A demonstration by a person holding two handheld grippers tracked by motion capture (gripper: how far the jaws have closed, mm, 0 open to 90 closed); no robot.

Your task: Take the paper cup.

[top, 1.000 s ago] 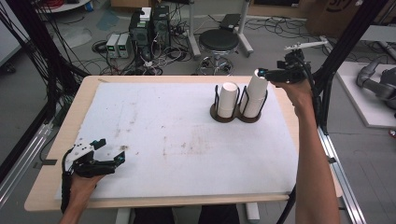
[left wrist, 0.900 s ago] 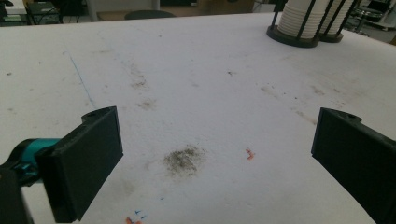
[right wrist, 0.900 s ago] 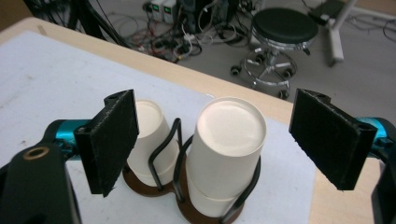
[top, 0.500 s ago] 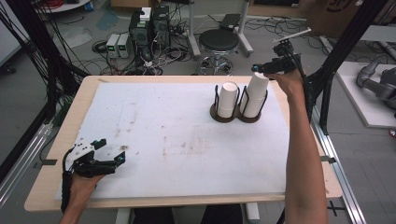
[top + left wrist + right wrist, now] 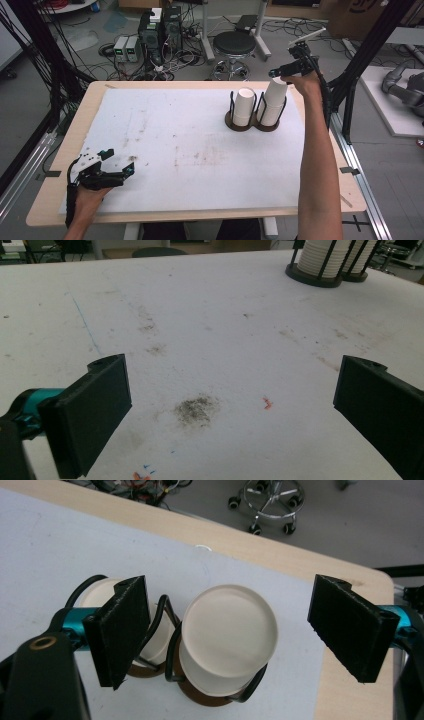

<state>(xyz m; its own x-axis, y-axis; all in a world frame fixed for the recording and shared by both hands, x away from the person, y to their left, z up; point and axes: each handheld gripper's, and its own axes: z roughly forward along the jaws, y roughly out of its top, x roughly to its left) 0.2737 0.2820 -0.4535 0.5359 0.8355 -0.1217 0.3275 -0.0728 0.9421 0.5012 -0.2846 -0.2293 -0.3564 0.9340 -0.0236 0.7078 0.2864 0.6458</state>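
Left gripper rests low on the white mat, forearm in from the near edge, wrist level, jaws wide with nothing between them. Cup rack sits well ahead of it and off to its right. Right arm stretched far forward; right gripper angled down over the taller cup stack. Jaws have just been closing a little, not yet gripping: stack top sits between the pads, touching neither. Shorter stack just beside, under its left jaw.

Even, bright overhead light; soft shadows; high view slightly soft; near fingers blurred.
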